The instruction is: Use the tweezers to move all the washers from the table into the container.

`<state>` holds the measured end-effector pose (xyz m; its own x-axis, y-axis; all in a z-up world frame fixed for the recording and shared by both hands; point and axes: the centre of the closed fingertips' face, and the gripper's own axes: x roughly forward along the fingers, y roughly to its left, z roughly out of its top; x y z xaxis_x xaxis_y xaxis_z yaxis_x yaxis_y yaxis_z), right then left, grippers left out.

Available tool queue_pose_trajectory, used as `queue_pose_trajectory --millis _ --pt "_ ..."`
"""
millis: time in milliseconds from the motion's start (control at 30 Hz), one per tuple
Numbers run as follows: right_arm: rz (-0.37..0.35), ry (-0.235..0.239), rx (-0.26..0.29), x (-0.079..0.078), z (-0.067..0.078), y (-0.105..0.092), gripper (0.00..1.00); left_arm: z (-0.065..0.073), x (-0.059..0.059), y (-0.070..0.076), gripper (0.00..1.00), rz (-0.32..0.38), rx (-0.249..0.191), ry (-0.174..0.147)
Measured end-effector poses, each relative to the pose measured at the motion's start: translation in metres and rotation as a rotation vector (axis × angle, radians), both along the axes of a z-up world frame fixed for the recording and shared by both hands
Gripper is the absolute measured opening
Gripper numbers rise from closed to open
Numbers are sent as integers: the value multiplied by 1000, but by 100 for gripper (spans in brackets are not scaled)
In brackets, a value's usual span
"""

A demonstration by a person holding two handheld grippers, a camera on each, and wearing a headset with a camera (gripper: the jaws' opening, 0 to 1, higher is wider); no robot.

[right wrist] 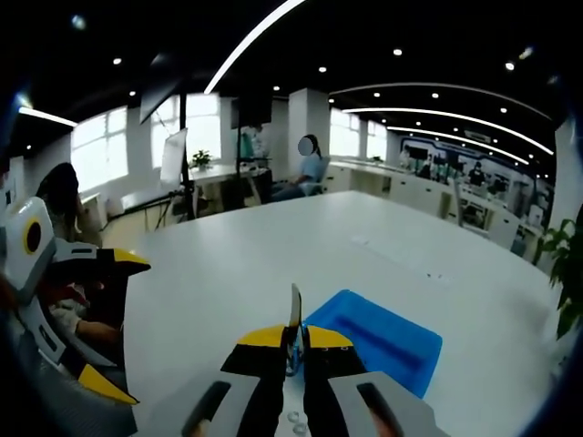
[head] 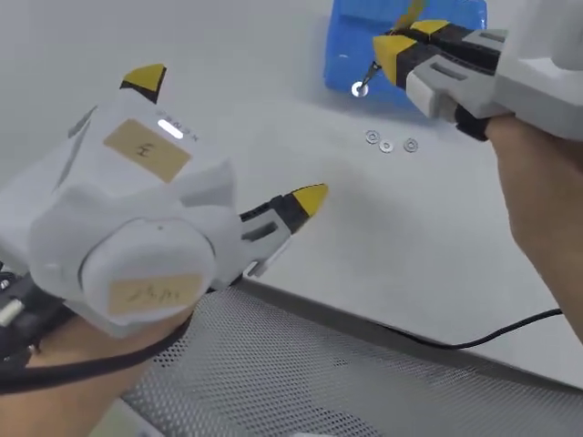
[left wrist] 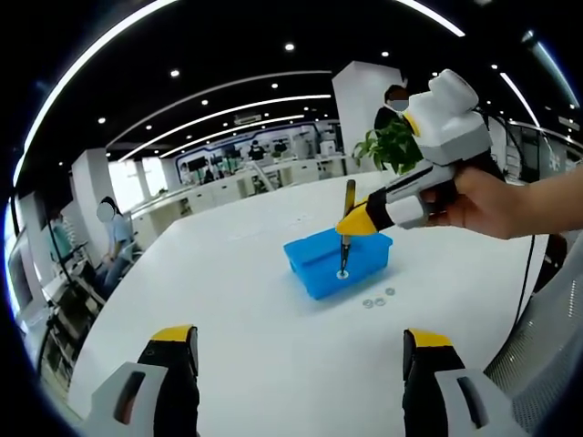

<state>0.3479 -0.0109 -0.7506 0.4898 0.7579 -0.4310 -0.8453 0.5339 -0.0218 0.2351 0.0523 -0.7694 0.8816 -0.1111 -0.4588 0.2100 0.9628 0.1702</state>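
The right gripper [head: 401, 44], white-bodied with black-and-yellow wedge tips, is clenched on a slim pair of metal tweezers [left wrist: 346, 248]. The tweezers point down, and one small flat ring, a shiny metal washer [head: 360, 88], sits at their tip by the near edge of the container [head: 351, 41]. The container is a shallow rectangular tray of blue plastic. Three more washers [head: 386, 146] lie in a loose cluster on the smooth white table [head: 273, 118], just beside the container. The left gripper [head: 228, 139] is released, with its two yellow-tipped jaws spread wide over bare tabletop well apart from the washers. Its white housing carries two tan paper stickers [head: 146, 150] — the upper one appears to read "E", and the handwriting on the lower one cannot be read. A perforated grey metal sheet [head: 301, 382] borders the table's near edge, where a thin black cable [head: 492, 333] runs.
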Motion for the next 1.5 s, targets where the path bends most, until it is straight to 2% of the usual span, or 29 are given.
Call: queue_pose_trajectory --millis 167,233,367,433,600,733,933,1033,1267,1500 --pt "-29 -26 24 24 7 5 2 0 0 0 95 -2 -3 3" --pt "-52 -23 30 33 1 5 3 -1 0 -1 95 -3 -3 6" --pt "-85 21 44 43 -16 7 3 0 0 0 94 -1 -4 4" --pt "-94 19 34 46 -21 8 3 -1 -1 0 95 -1 -6 6" --pt "-114 34 23 51 -28 11 3 -1 -1 -1 95 -3 -4 7" --pt "-114 50 -8 52 -44 14 3 -1 -1 -1 95 -3 -3 10" --pt "-105 69 -37 50 -57 20 3 -2 -1 0 94 -2 -3 10" --pt "-107 64 -38 50 -55 17 3 -1 -1 0 94 -2 -5 7" --pt "-129 58 7 50 -35 5 3 -2 -1 0 94 -4 1 5" --pt "-132 51 33 36 -16 -6 3 -3 -1 1 93 2 -3 13"
